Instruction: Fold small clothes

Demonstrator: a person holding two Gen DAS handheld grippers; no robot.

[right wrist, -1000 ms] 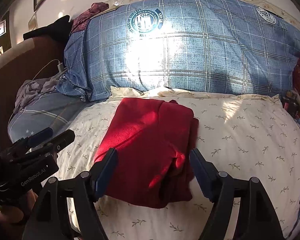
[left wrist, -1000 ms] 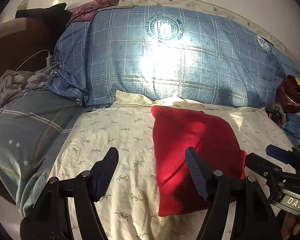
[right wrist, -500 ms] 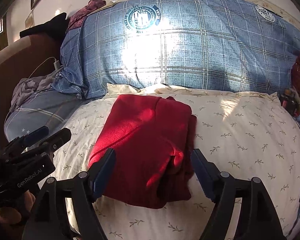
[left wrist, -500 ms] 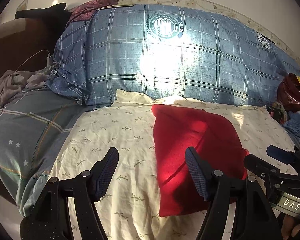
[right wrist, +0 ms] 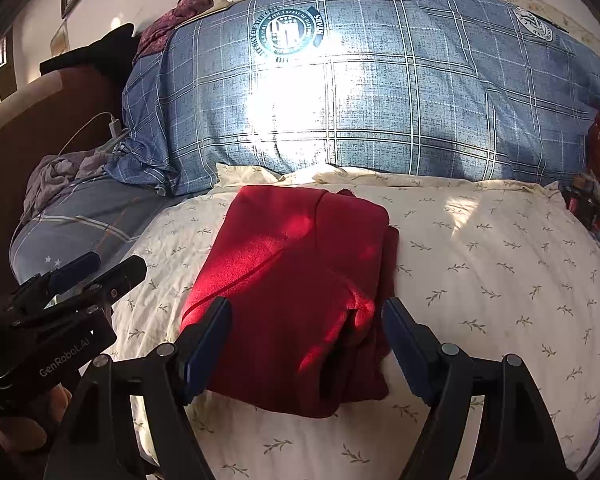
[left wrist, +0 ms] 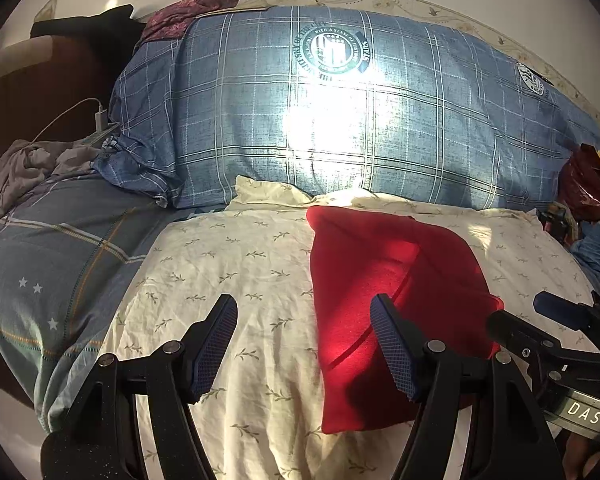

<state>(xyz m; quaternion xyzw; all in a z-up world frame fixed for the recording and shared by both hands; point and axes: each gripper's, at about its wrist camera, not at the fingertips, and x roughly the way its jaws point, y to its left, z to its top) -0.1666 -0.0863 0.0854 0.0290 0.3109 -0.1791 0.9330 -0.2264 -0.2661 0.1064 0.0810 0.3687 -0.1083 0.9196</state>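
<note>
Left wrist view first: my left gripper (left wrist: 304, 340) has its jaws apart over bare cream leaf-print bedsheet (left wrist: 228, 280), nothing between them. The red fleece garment (left wrist: 388, 304) lies at about three o'clock of those jaws, a flat folded rectangle on the bed, its near left edge partly behind my right-hand finger. The right gripper (left wrist: 540, 328) pokes in at four o'clock, over the garment's right corner. Behind it all, the big blue plaid pillow (left wrist: 340, 120) fills twelve o'clock.

Right wrist view now: right gripper (right wrist: 306, 340) jaws wide apart, straddling the near end of the red garment without pressing it. The cloth lies loose, folded in layers, with a thicker tucked edge on its right side toward one o'clock. The left gripper (right wrist: 96, 272) sits at nine o'clock, clear of the cloth.

My read: this piece looks essentially folded and released. I can't see another small garment waiting on the sheet.
</note>
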